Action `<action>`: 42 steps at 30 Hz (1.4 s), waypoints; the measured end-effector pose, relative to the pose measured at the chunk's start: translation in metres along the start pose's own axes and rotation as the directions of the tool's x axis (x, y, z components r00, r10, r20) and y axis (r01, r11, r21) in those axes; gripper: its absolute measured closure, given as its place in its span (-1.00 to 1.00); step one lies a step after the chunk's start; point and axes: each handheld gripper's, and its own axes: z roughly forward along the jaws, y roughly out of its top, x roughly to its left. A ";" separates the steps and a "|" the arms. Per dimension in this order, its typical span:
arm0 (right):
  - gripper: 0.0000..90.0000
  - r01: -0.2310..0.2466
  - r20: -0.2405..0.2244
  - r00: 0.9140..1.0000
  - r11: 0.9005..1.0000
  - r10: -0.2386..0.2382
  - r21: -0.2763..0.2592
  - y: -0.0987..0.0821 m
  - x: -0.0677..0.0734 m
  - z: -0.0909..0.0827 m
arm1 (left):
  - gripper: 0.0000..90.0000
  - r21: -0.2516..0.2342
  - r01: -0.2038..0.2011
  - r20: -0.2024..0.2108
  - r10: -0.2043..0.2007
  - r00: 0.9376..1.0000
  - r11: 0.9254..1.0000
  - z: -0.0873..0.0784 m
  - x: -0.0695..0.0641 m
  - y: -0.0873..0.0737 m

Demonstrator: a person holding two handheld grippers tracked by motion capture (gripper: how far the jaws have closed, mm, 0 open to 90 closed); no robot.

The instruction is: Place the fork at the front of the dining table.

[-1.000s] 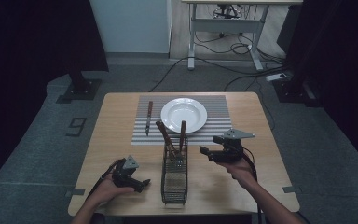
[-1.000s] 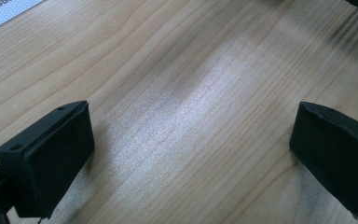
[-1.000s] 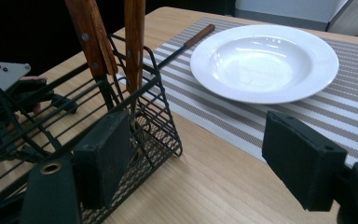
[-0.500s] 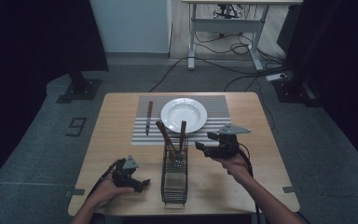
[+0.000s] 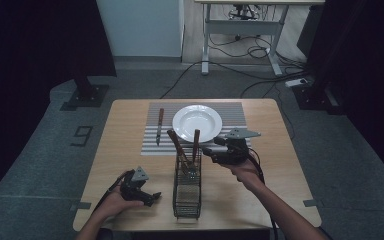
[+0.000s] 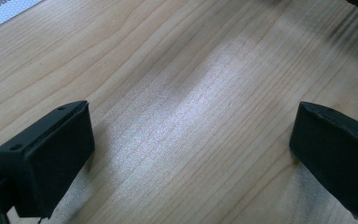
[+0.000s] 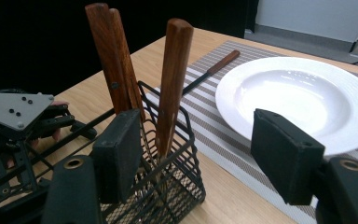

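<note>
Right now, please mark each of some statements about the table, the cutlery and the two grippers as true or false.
1. The white plate lies on the striped mat. True.
2. The right gripper is shut on a wooden handle. False: its jaws, which have just been closing, stand apart beside the handles, touching none.
3. A knife lies on the mat to the left of the plate in the high view. True.
4. The wire basket is empty. False: wooden-handled utensils stand in it.
5. The left gripper holds a fork. False: its jaws are open over bare table.
</note>
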 end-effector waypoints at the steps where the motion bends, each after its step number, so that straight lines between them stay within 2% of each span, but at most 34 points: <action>1: -0.22 0.005 -0.003 1.000 1.000 -0.005 -0.001 0.001 0.000 0.002 | -1.00 0.000 0.000 0.000 0.000 1.000 1.000 0.000 0.000 0.000; 8: -0.06 0.016 -0.024 1.000 1.000 -0.016 0.000 0.004 0.002 0.019 | -1.00 0.000 -0.001 0.002 0.001 1.000 1.000 0.000 0.000 0.000; 14: -0.01 0.014 -0.035 0.999 1.000 -0.014 -0.002 0.008 0.002 0.031 | -1.00 0.000 -0.001 0.002 0.001 1.000 1.000 0.000 0.000 0.000; 26: 0.09 0.017 -0.051 0.999 1.000 -0.016 0.007 0.009 -0.002 0.043 | -1.00 0.001 -0.002 0.002 0.002 1.000 1.000 0.000 0.000 0.000; 33: 0.32 0.035 -0.081 0.996 0.999 -0.033 0.018 0.010 -0.002 0.049 | -1.00 -0.001 -0.001 0.003 0.001 1.000 1.000 0.000 0.000 0.000; 34: 0.42 0.035 -0.093 0.995 0.999 -0.034 0.019 0.010 -0.002 0.050 | -1.00 -0.001 -0.001 0.003 0.001 1.000 1.000 0.000 0.000 0.000; 36: 0.48 0.033 -0.102 0.994 0.999 -0.031 0.019 0.010 -0.002 0.050 | -1.00 -0.001 -0.001 0.003 0.001 1.000 1.000 0.000 0.000 0.000; 37: 0.59 0.035 -0.113 0.993 0.999 -0.032 0.022 0.011 -0.001 0.051 | -1.00 -0.001 -0.002 0.004 0.002 1.000 1.000 0.000 0.000 0.000; 42: 0.67 0.051 -0.102 0.994 0.999 -0.049 0.017 0.012 0.002 0.050 | -1.00 -0.001 -0.002 0.004 0.002 1.000 1.000 0.000 0.000 0.000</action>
